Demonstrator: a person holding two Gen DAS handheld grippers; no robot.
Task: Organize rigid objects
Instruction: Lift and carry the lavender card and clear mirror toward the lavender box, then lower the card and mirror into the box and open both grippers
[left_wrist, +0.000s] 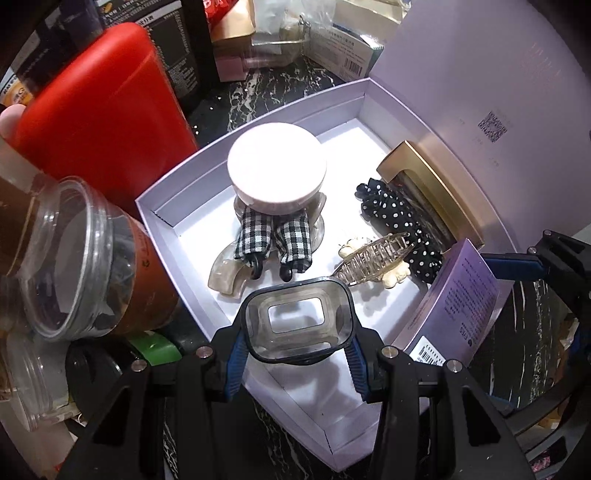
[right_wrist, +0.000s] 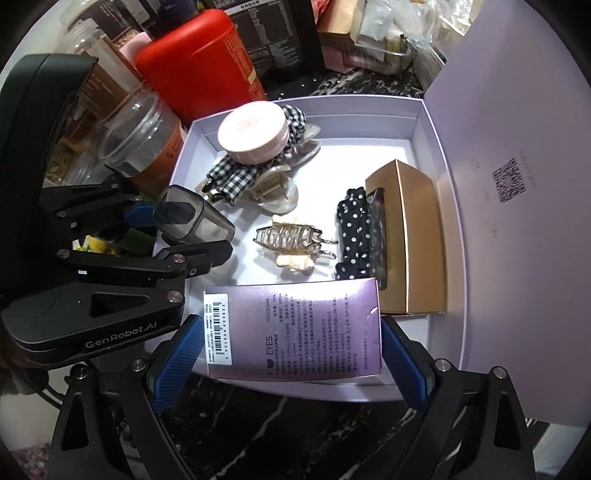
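Black marble-patterned desk (right_wrist: 295, 424) carries a shallow lavender gift box (left_wrist: 177, 199) with its lid (right_wrist: 517, 184) standing open along the far right edge, and clutter crowds the desk's back and left edges: a red canister (left_wrist: 99, 110), a clear plastic jar (left_wrist: 85, 254), dark cartons.

Inside the box, a round pink compact (left_wrist: 277, 173) sits on checked-fabric hair clips (left_wrist: 273, 236) near the back left corner; a clear claw clip (left_wrist: 373, 258) lies mid-floor, a polka-dot scrunchie (left_wrist: 399, 221) beside it, and a gold carton (right_wrist: 410, 236) stands against the lid-side wall.

The left gripper (left_wrist: 297, 350) is clenched on a smoky transparent cap-like container (left_wrist: 299, 321), holding it over the box's near left edge. The right gripper (right_wrist: 291, 354) clasps a purple contact-lens carton (right_wrist: 295, 328) between its blue pads (right_wrist: 181, 354), at the near edge, just beside the gold carton.

Risks, as I judge them: the purple carton is thin card, so a hard squeeze could crush it. Lowered carelessly, it could knock the gold carton or land on the scrunchie. The smooth container may slip from the pads, and free floor near the claw clip is tight. Both tools work close together and could collide over the box.
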